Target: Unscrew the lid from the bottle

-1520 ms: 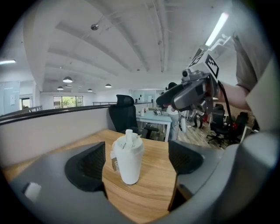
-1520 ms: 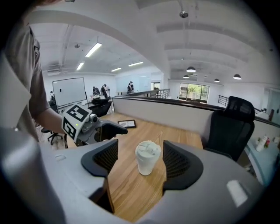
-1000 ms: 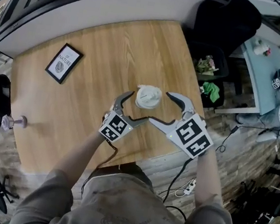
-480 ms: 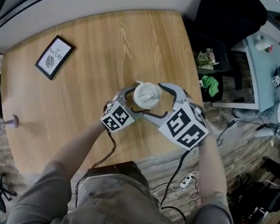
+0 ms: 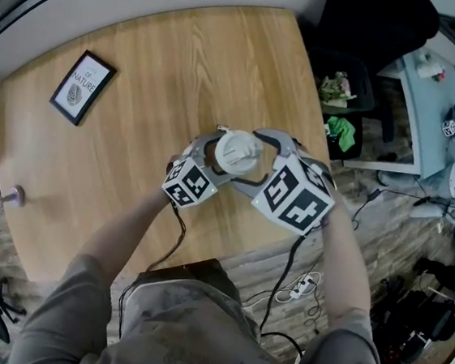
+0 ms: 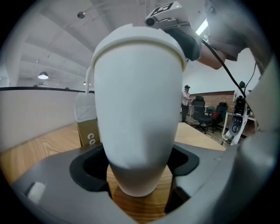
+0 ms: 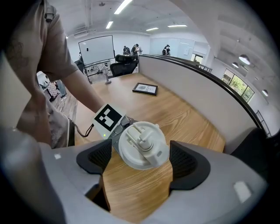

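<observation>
The tall white plastic bottle (image 6: 138, 109) stands upright on the round pale wooden table (image 5: 131, 166). Our left gripper (image 6: 140, 175) seems to press both pads against its lower body, though the wide lens makes the contact hard to judge. Our right gripper (image 7: 140, 162) is spread around the white round lid (image 7: 142, 146) with a gap on one side, gripping nothing. If the low hold is loose, we risk the bottle turning with the lid. If the right jaws close off-centre, they could slip or tip it.
</observation>
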{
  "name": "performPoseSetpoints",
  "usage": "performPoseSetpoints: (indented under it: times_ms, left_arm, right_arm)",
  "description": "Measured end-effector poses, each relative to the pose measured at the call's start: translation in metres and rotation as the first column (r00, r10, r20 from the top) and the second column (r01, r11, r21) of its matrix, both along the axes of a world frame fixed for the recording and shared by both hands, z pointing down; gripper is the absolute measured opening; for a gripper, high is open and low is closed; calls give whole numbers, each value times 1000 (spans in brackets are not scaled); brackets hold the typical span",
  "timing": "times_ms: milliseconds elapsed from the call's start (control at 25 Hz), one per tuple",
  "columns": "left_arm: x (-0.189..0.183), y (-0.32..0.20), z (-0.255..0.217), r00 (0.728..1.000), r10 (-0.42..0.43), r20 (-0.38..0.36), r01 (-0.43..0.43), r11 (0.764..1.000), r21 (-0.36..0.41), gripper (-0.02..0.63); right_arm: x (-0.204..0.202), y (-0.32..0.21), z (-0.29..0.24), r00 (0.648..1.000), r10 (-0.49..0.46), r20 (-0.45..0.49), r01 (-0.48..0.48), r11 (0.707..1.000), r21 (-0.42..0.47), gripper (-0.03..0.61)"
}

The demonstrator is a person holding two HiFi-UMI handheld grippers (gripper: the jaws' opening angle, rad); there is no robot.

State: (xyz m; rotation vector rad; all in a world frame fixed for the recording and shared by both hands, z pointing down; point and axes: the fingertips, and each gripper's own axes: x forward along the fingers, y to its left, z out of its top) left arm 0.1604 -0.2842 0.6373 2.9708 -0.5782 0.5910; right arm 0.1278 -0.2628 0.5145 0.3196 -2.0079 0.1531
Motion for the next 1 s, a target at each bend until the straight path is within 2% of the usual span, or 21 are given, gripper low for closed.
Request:
performPoseSetpoints:
  times_ms: [280, 560, 840, 1000]
  left_arm:
    - [1, 2, 0, 1000, -1, -13, 1, 1000, 3, 377]
    - [1, 1, -1, 1000, 8, -12, -8, 1000, -1, 377]
    - [-1, 2, -2, 1000, 19, -14, -19, 1000, -1, 377]
    - [0, 2, -2, 1000, 23, -20, -23, 1000, 4, 377]
  right_arm:
    - [-4, -2, 6, 999, -37, -18, 37, 999, -23, 445]
    - [-2, -9, 19, 983, -137, -124, 129, 989, -71, 442]
    - [-7, -5, 24, 973, -182, -139, 165, 978, -127, 411]
    - [-5, -4, 24, 939, -295, -178, 274, 953, -131, 411]
